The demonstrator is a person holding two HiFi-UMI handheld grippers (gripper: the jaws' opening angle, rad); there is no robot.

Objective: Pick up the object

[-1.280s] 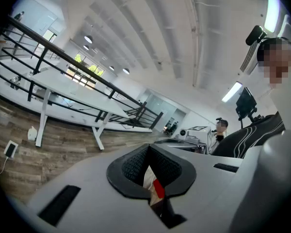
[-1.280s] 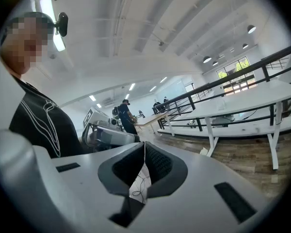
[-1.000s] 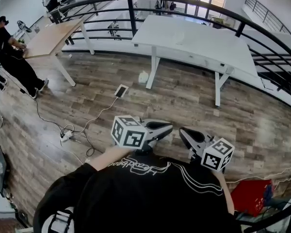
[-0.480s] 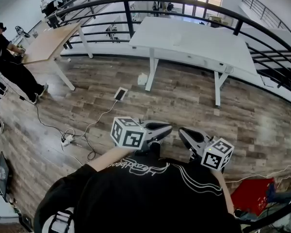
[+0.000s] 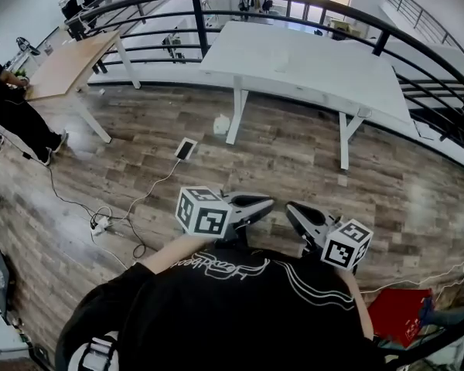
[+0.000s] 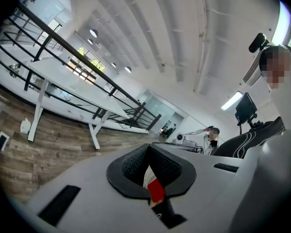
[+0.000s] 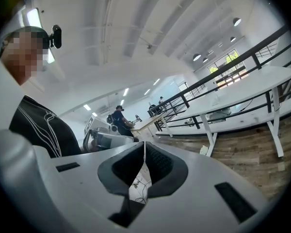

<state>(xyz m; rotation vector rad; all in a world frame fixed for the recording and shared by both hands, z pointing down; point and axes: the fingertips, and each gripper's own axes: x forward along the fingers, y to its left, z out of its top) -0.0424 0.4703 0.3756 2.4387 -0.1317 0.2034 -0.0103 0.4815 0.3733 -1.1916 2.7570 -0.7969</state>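
Observation:
No single object stands out as the one to be picked up. In the head view both grippers are held close to the person's chest, above the wooden floor, with their tips pointing at each other. My left gripper is shut with nothing between its pads, and its own view shows the dark pads meeting. My right gripper is also shut and empty, its pads closed together in the right gripper view. A small white object and a phone on a cable lie on the floor ahead.
A long white table stands ahead in front of a black railing. A wooden table and a person in black are at the far left. A power strip with cables lies left; a red bag lies right.
The head view has shifted slightly, so the tables and floor items have slid a little left and up. Both grippers keep the same pose and stay shut.

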